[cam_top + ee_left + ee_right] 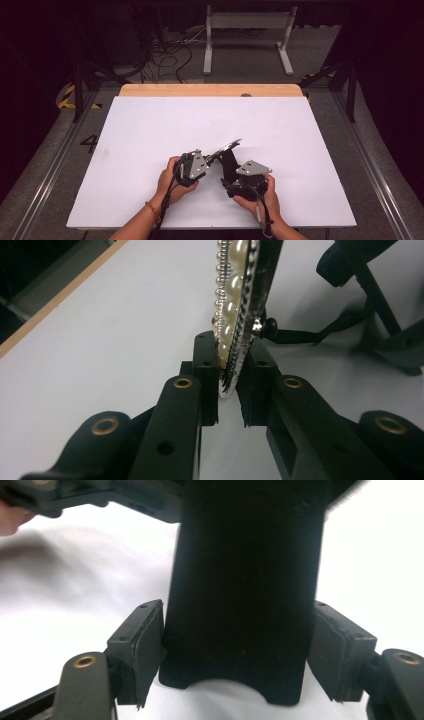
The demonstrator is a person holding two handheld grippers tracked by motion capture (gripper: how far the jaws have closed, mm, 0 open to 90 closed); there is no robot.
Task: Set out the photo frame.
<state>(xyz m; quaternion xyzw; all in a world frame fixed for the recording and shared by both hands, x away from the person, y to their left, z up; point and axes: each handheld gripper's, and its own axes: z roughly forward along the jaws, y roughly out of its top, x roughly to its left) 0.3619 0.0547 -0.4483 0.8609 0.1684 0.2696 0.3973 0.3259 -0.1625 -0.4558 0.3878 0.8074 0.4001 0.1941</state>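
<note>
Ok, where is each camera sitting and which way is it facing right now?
High view: above the person's side, looking forward and down on the white table; both forearms, left gripper and right gripper show.
Left gripper view: on the left gripper, looking along its jaws, shut on the pearl-edged frame.
Right gripper view: on the right gripper, looking along its jaws, pads against the black stand.
Shared: high and left gripper views both show frame and table.
</note>
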